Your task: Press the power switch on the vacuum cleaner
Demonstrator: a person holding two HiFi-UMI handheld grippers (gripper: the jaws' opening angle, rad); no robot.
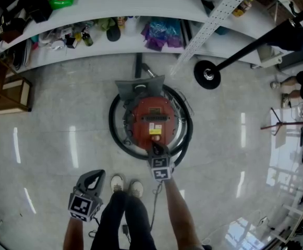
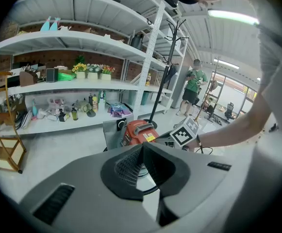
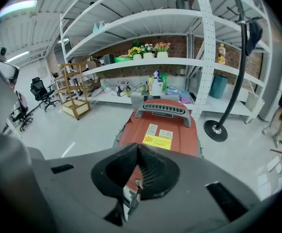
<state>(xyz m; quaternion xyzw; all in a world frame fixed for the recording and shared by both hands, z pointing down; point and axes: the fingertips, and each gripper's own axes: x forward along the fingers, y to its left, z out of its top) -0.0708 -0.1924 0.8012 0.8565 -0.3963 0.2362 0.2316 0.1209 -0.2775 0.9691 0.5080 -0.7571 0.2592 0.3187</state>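
The red vacuum cleaner (image 1: pixel 152 120) stands on the floor in the middle of the head view, its black hose (image 1: pixel 116 134) coiled round it. My right gripper (image 1: pixel 156 149) is shut, and its tip rests on the near end of the red body; the switch itself is hidden under it. The right gripper view looks along the shut right gripper (image 3: pixel 138 149) over the red top (image 3: pixel 162 130) with its grey handle (image 3: pixel 163 110). My left gripper (image 1: pixel 92 183) hangs shut and empty beside my shoes, left of the vacuum. In the left gripper view the left gripper (image 2: pixel 142 147) points towards the vacuum (image 2: pixel 138 131).
White shelves (image 1: pixel 141 40) with bottles and bags run along the far side. A black coat stand base (image 1: pixel 207 74) sits right of the vacuum. A wooden rack (image 1: pixel 8 90) stands at the left. A person in green (image 2: pixel 195 86) stands far off.
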